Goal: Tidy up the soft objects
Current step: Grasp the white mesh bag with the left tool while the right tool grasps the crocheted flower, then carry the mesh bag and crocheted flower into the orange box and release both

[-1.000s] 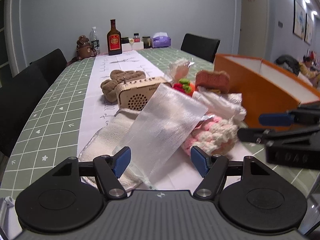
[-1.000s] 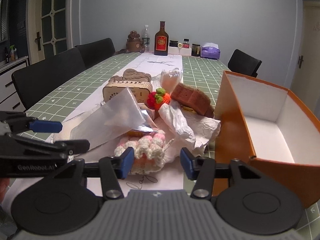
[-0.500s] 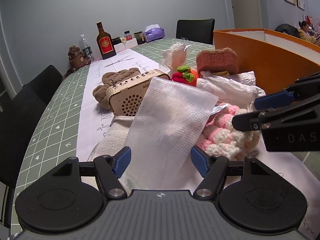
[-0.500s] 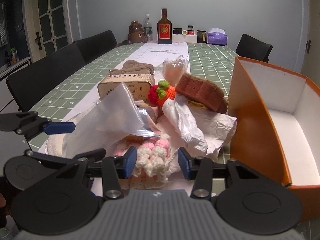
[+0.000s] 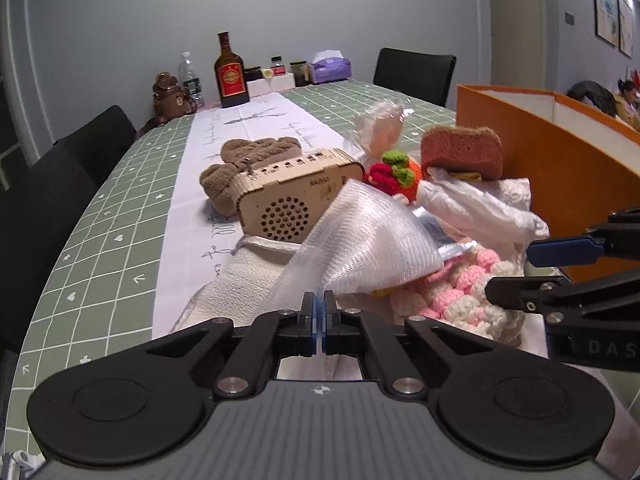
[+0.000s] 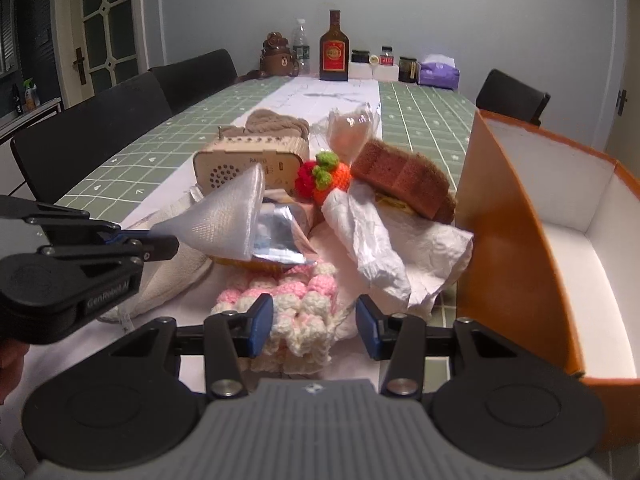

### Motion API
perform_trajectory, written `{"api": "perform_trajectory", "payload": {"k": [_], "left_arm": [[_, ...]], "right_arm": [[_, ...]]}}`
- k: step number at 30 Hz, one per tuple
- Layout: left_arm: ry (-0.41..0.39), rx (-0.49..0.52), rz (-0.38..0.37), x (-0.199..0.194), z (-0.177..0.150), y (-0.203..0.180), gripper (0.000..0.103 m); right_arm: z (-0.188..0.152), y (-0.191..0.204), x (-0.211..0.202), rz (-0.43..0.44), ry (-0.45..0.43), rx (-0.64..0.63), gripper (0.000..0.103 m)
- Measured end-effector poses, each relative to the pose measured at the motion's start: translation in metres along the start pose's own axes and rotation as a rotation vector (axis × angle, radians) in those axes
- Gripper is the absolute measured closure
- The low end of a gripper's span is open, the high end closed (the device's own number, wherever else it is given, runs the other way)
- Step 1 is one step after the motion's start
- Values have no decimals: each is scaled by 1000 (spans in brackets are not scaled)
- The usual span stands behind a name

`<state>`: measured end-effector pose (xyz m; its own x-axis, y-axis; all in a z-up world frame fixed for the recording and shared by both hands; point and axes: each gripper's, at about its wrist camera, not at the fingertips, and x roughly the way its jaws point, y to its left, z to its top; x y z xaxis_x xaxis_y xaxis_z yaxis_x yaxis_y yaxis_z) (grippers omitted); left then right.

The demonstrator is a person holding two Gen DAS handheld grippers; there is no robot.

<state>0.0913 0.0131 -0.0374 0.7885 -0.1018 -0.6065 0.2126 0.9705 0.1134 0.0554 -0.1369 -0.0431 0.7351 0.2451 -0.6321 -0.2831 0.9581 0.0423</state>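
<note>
My left gripper (image 5: 319, 312) is shut on the near end of a white mesh cloth (image 5: 360, 240), which rises from a heap of soft things. It also shows in the right wrist view (image 6: 160, 242), pinching the cloth (image 6: 228, 220). My right gripper (image 6: 314, 326) is open, its fingers on either side of a pink and white crocheted piece (image 6: 292, 300); from the left wrist view (image 5: 532, 268) it is open beside that piece (image 5: 460, 288). The heap also holds a brown sponge (image 6: 404, 178), a crocheted strawberry (image 6: 320, 176), white crumpled paper (image 6: 376, 248) and a brown knit (image 5: 256, 156).
An orange box (image 6: 516, 248) with a white inside stands open at the right. A wooden radio (image 5: 296, 196) sits behind the heap, a cream towel (image 5: 240, 284) under it. Bottles, jars and a tissue pack (image 6: 438, 74) stand at the far end. Black chairs line the left side.
My left gripper has shut on the mesh cloth, which now folds into a cone. My right gripper has moved forward around the pink and white piece.
</note>
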Motion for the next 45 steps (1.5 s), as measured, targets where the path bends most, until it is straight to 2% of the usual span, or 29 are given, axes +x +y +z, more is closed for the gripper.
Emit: {"api": "perform_trajectory", "payload": {"k": [5, 8, 9, 10, 12, 17, 19, 23, 25, 28, 31, 35, 39, 45], "left_arm": [[-20, -122, -9, -16, 8, 15, 101], [-39, -173, -24, -29, 12, 21, 102], [-40, -180, -30, -33, 13, 22, 102], [-39, -189, -35, -36, 13, 22, 101], [-27, -200, -43, -38, 11, 22, 102], [22, -242, -54, -33, -3, 22, 102], [37, -260, -59, -30, -9, 23, 101], [48, -279, -71, -30, -16, 22, 101], [49, -282, -70, -31, -18, 22, 101], [33, -289, -68, -37, -20, 23, 101], [16, -290, -66, -45, -20, 23, 102], [13, -268, -43, -55, -19, 22, 102], [45, -192, -12, -61, -15, 19, 102], [133, -73, -55, -66, -7, 11, 102]], "right_arm": [[9, 7, -17, -14, -81, -67, 57], [10, 7, -16, 18, -74, -65, 56], [9, 8, -13, 31, -64, -59, 48], [8, 9, -10, 39, -55, -51, 36], [3, 12, -3, 41, -46, -31, 27], [-8, 24, 11, 50, -30, -51, 27], [-15, 31, 15, 19, -39, -93, 27], [-28, 36, 25, -20, -35, -129, 34], [-31, 35, 22, -15, -50, -125, 52], [-31, 41, 15, -29, -58, -175, 67], [-28, 43, 8, -27, -65, -194, 74], [-25, 44, -8, 4, -55, -202, 79], [-20, 41, -25, 40, -40, -226, 79], [-13, 39, -51, 62, -62, -285, 79]]}}
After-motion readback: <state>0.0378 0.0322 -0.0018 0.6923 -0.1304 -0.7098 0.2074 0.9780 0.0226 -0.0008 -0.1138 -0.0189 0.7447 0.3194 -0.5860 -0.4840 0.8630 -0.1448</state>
